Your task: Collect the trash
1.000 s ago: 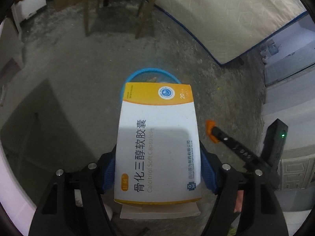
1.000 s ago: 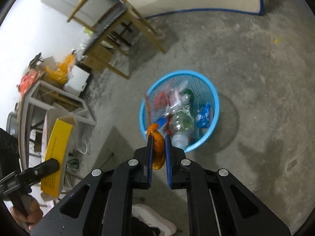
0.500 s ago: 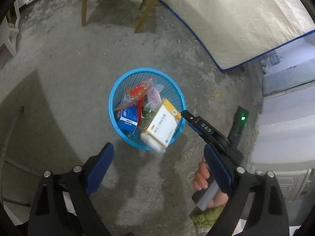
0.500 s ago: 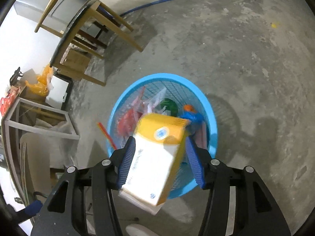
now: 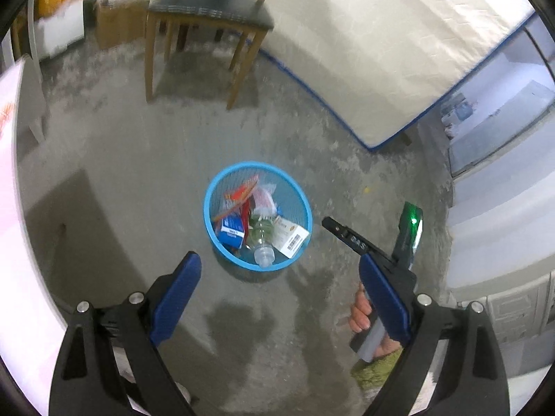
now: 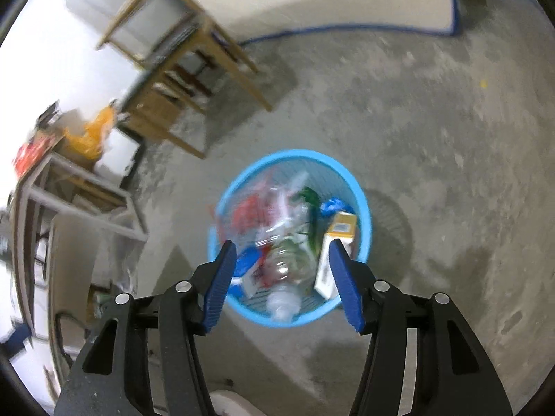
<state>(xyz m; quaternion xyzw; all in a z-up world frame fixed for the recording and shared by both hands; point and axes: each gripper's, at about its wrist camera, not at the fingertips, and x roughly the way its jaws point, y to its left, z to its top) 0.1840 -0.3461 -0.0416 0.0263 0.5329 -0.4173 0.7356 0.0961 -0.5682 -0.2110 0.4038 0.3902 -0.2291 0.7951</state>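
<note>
Gone from the left gripper [image 5: 279, 277] is the white-and-yellow cardboard medicine box [image 5: 290, 238], which a second ago sat clamped between its blue pads; now it lies inside the round blue mesh waste basket [image 5: 222, 182], leaning against the wall on the right-hand side with its barcode face up. Left fingers [image 5: 177, 293] are spread wide with nothing between them, hovering above and short of the basket over the grey concrete floor [image 5: 138, 159]. The right gripper [image 6: 282, 275] is also wide open and empty, hanging directly above the near rim of the basket [image 6: 364, 208], with the box [image 6: 334, 253] standing on end just beside its right pad. Beside the box in the basket lies a clear plastic bottle [image 5: 262, 241] with its neck toward the camera, a blue-and-white carton [image 5: 233, 228], and red and clear wrappers [image 5: 242, 192] behind them. From the left wrist view, the right gripper shows at the right edge, held by a hand [image 5: 360, 313] in a green sleeve, a green light glowing on its body. A wooden chair with a dark seat [image 5: 208, 10] stands on the floor beyond the basket, and a pale quilted mattress with blue edging [image 5: 381, 52] leans at the back. Both views are somewhat motion-blurred.
</note>
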